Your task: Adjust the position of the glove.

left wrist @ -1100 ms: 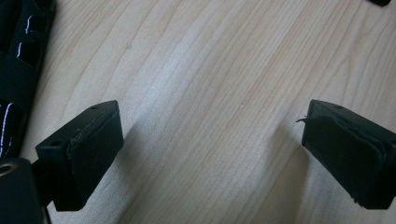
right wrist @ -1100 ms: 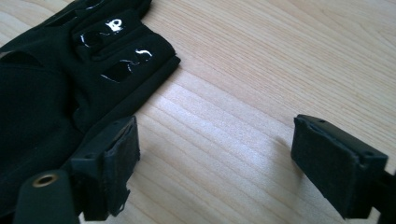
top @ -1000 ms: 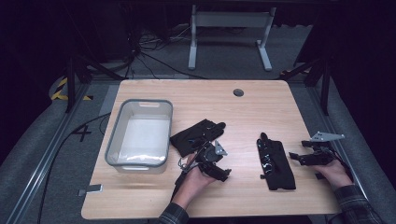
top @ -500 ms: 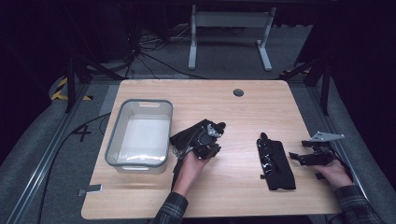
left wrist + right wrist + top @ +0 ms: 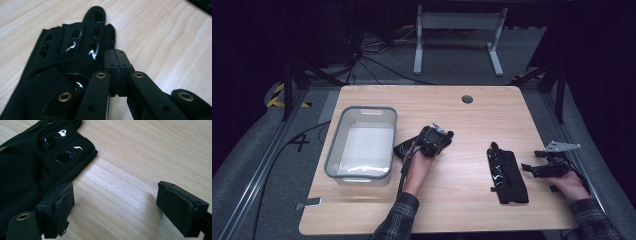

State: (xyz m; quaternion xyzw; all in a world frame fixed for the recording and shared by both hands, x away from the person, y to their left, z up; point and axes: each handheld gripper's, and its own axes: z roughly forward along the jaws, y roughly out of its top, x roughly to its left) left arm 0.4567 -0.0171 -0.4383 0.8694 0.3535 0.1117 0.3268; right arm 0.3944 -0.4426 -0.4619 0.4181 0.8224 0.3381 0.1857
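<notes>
Clear plastic bin [image 5: 362, 145] sits just left of the left gripper [image 5: 435, 141] on the wooden counter [image 5: 472, 120], second black glove [image 5: 507, 175] lies well apart to the right near the right gripper [image 5: 544, 167], nothing blocks the way. Task thing is a black glove [image 5: 62, 65] with glossy cut-out patches on its fingers, lying flat mid-counter beside the bin, long axis diagonal with fingertips pointing away from the bin. Left gripper's fingers [image 5: 110, 62] have just been closing and are clenched together at the glove's edge, whether cloth is pinched cannot be told; right gripper's fingers [image 5: 182, 210] are released, spread wide.
</notes>
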